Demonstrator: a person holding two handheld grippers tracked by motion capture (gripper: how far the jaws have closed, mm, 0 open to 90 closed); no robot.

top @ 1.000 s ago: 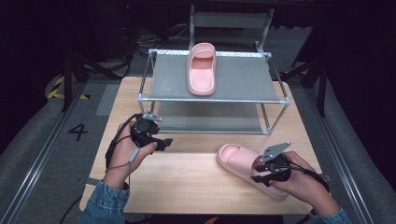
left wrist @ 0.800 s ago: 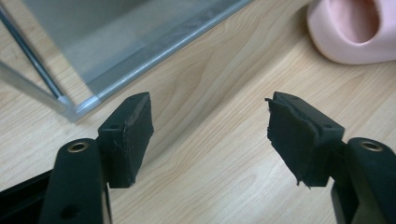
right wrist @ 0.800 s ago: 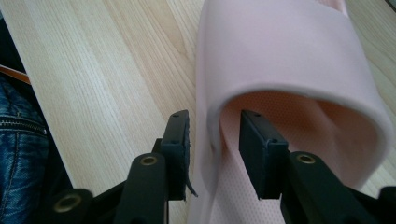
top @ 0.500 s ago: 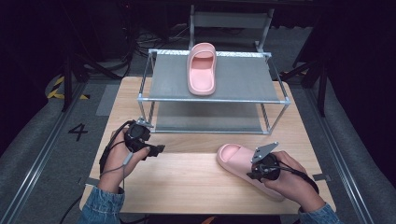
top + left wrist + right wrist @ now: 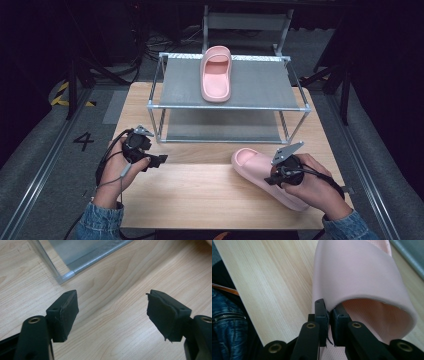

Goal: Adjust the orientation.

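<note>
The right gripper (image 5: 329, 322) pinches the near pink slipper's (image 5: 362, 272) strap edge, apparently just off the table (image 5: 200, 195). The left gripper (image 5: 112, 315), spread wide, holds nothing.

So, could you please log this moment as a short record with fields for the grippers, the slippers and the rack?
left gripper: jaws wide apart, nothing between them, over bare wood near the rack's front left corner
right gripper: jaws clamped on the side edge of the near slipper's strap
near slipper: pink, on the wooden table at the right
far slipper: pink, lying on the rack's top shelf, untouched
rack: metal frame with two grey shelves, at the back of the table
</note>
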